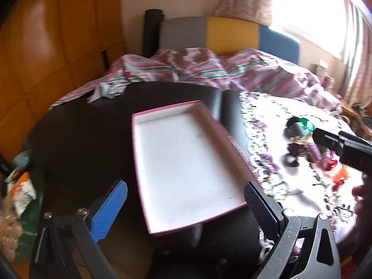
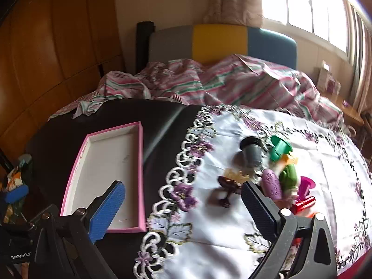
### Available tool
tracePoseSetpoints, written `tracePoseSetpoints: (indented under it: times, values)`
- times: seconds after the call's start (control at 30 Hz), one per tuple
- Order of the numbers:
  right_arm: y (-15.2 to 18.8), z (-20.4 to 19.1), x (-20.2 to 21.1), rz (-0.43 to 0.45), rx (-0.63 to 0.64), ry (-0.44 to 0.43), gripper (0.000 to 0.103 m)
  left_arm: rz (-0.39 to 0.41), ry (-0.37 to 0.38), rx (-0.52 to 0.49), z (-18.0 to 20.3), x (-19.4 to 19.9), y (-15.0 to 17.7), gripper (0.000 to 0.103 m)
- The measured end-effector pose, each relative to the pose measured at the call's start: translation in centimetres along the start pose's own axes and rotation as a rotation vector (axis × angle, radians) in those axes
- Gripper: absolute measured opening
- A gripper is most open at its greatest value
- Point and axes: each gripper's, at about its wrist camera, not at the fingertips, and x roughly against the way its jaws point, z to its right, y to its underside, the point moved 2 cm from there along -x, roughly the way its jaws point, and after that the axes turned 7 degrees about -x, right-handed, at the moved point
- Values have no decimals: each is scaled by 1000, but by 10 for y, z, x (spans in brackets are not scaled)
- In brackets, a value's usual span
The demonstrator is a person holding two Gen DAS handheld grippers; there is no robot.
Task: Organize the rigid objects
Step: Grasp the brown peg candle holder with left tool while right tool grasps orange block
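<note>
An empty white tray with a pink rim [image 1: 186, 162] lies on a dark table, directly in front of my left gripper [image 1: 186, 209], which is open with nothing between its fingers. The same tray [image 2: 104, 174] appears left of my right gripper [image 2: 183, 209], also open and holding nothing. Small toys lie in a cluster on the embroidered white cloth [image 2: 232, 244]: a grey cup [image 2: 252, 153], a green cup [image 2: 280, 150], a brown goblet [image 2: 229, 186], a purple oval piece [image 2: 272, 186], a green-and-orange figure [image 2: 288, 174], a magenta cup [image 2: 305, 186] and a red piece [image 2: 304, 203]. The right gripper's black finger [image 2: 260, 209] partly covers them.
Behind the table is a bed with a crumpled striped sheet [image 2: 209, 81] and a grey, yellow and blue headboard [image 2: 220, 41]. A wooden wardrobe [image 1: 46, 46] fills the left. Bags and clutter [image 1: 21, 186] sit low beside the table's left edge. A bright window [image 2: 313, 11] is at the right.
</note>
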Motion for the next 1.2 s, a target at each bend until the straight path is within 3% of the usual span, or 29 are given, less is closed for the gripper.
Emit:
tracePoseSetpoints:
  times: [0.2, 0.4, 0.57, 0.63, 0.8, 0.87, 0.9, 0.93, 1.1, 1.17, 1.2]
  values:
    - [-24, 113, 9, -23, -242, 34, 102, 54, 142, -147, 45, -6, -31, 102]
    - [-23, 193, -4, -35, -358, 86, 102, -18, 277, -272, 104, -40, -54, 102]
    - [-9, 226, -15, -19, -442, 105, 102, -88, 352, -343, 158, -74, -62, 102]
    - [-3, 239, -18, -29, -527, 58, 102, -118, 370, -354, 175, -89, -63, 102]
    - [2, 258, -12, 5, -641, 38, 102, -164, 409, -362, 209, -127, -68, 102]
    - [1, 260, -11, 16, -652, 41, 102, -187, 402, -374, 219, -140, -67, 89]
    - [1, 260, -10, 19, -654, 35, 102, -214, 419, -377, 225, -149, -65, 73]
    - [0, 260, -10, 20, -656, 31, 102, -233, 431, -378, 229, -156, -65, 66]
    - [0, 259, -11, 20, -658, 20, 102, -247, 420, -370, 238, -177, -61, 64]
    - [0, 260, -11, 21, -658, 24, 102, -248, 420, -381, 243, -183, -58, 55]
    - [1, 260, -11, 24, -658, 29, 100, -249, 411, -390, 244, -186, -56, 45]
